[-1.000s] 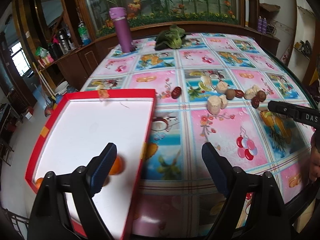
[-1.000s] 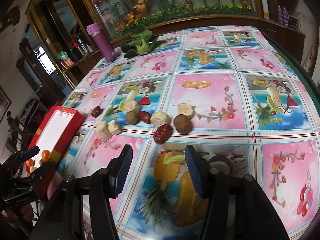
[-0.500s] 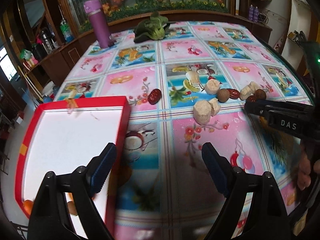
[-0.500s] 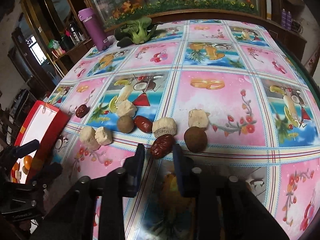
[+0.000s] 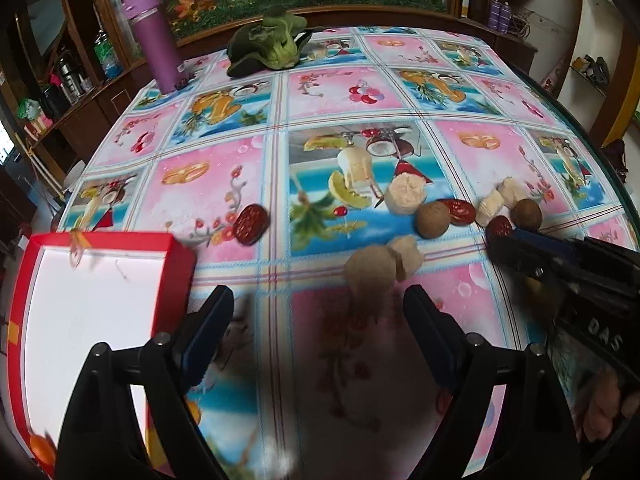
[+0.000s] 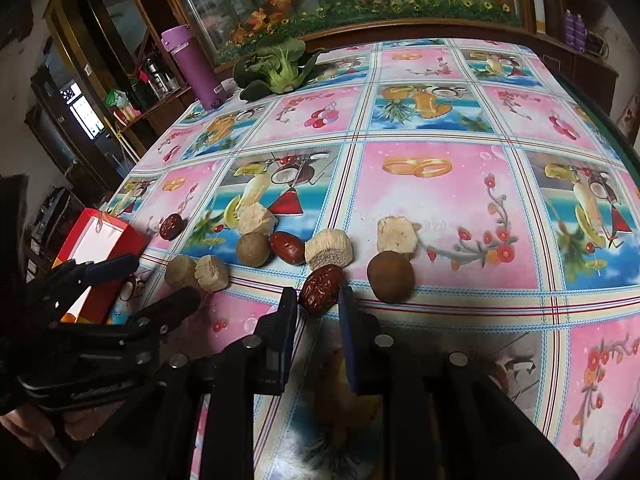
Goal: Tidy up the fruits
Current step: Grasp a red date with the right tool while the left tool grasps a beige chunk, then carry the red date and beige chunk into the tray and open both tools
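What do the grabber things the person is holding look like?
Both are black plastic tools with two long jaws lined with dark blue pads. Round silver bolts dot the black frames. The left gripper and the right gripper look alike. In the left wrist view, the right one shows white letters, "DAS", on its side. No cables or sleeves show.

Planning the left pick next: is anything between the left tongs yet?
No, the left tongs stand wide open over bare tablecloth, short of the pale fruit chunk.
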`<state>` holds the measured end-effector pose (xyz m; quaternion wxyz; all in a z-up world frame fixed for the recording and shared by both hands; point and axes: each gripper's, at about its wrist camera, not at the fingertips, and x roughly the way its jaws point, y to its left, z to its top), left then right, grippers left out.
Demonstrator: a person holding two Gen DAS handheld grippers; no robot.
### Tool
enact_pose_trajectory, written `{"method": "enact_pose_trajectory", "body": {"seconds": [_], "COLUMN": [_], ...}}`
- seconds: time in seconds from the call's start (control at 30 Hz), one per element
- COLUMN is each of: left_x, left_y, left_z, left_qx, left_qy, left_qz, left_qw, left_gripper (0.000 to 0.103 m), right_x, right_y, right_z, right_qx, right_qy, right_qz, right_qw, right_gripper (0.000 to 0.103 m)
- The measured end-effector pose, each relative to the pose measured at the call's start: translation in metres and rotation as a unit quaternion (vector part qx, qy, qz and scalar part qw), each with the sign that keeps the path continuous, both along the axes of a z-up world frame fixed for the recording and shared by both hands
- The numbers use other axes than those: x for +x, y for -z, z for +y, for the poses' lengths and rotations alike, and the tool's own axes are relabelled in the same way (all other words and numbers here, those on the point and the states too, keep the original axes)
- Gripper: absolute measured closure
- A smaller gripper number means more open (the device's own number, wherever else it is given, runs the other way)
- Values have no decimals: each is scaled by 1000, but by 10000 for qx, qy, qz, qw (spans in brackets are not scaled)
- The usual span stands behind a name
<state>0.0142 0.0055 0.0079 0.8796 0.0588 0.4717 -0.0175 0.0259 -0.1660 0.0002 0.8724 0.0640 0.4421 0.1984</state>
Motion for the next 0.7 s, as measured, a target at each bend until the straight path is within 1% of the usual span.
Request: {"method": "enact_pose_trajectory", "body": {"seconds": [0.1,0.17,0.23,0.27,0.3,0.33,0.37,0.43,0.5,0.7], "left_x": [6,9,12,12,12,12,11,9,8,-1], "left_y": [2,4,7,7,7,7,7,6,6,2], "left_z": [-3,-6,-8,-8,-8,-9,-10,-12,-14,-10], "left_qx": [-24,-21,-104,-153,-179,-214,-263,-348,-295,-290], "left_qy": [28,100,161,178,203,235,274,345,359,258], "left_qz": [-3,4,58,31,26,21,21,33,10,-89], "left_qw": [10000,9999,9998,9997,9996,9995,9993,9988,9989,9992], "left_gripper": [19,32,42,46,49,54,64,73,74,74], "right_x": [0,0,0,0,0,0,0,0,0,-3], "right_y": [0,0,0,0,0,1,1,1,1,1], "right_z": [0,0,0,0,0,0,1,1,2,1], "right_qx": [7,2,9,2,-4,-7,-8,-23,-32,29], "right_qy": [2,0,-1,2,-3,-10,-25,-26,-26,-32], "right_qz": [-3,-11,-16,-20,-28,-34,-28,-53,-73,-69], "right_qw": [10000,10000,10000,10000,10000,10000,10000,10000,10000,10000], "right_gripper": [83,83,85,85,86,91,91,91,91,91]}}
